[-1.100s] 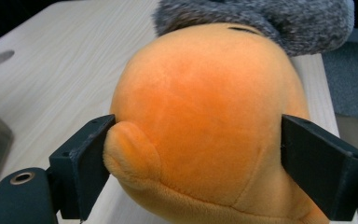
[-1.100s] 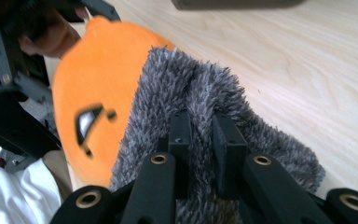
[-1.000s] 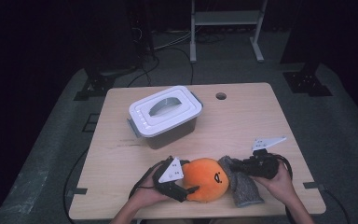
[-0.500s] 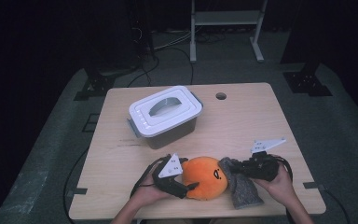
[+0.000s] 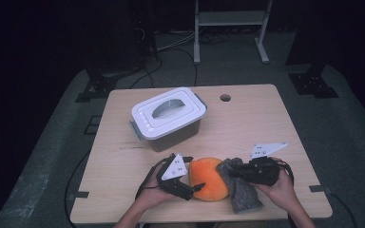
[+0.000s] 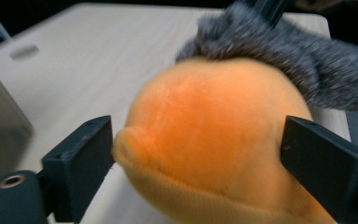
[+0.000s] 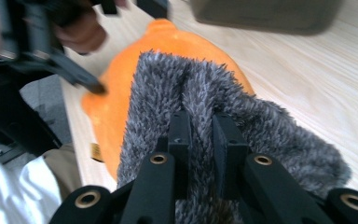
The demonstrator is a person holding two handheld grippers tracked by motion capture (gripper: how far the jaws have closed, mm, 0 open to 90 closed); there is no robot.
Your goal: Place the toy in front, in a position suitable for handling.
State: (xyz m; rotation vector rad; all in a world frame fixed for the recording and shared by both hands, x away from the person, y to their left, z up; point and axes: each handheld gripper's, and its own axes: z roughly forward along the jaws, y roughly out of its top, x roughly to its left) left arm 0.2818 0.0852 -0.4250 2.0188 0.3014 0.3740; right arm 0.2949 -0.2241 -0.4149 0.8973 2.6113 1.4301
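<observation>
A round orange plush toy (image 5: 209,178) lies near the table's front edge. My left gripper (image 5: 192,175) reaches it from the left. Its jaws have just been opening, and in the left gripper view (image 6: 196,149) they stand wide on either side of the orange plush toy (image 6: 205,135) without squeezing it. A grey fuzzy cloth (image 5: 242,194) lies against the toy's right side. My right gripper (image 5: 230,171) is shut on a fold of it. In the right gripper view the jaws (image 7: 200,126) pinch the grey cloth (image 7: 270,130), with the toy (image 7: 121,93) behind it.
A grey box with a white handled lid (image 5: 168,116) stands behind the toy, left of centre on the wooden table (image 5: 247,128). A small round hole (image 5: 225,98) sits near the far edge. Hands hold both grippers at the front edge.
</observation>
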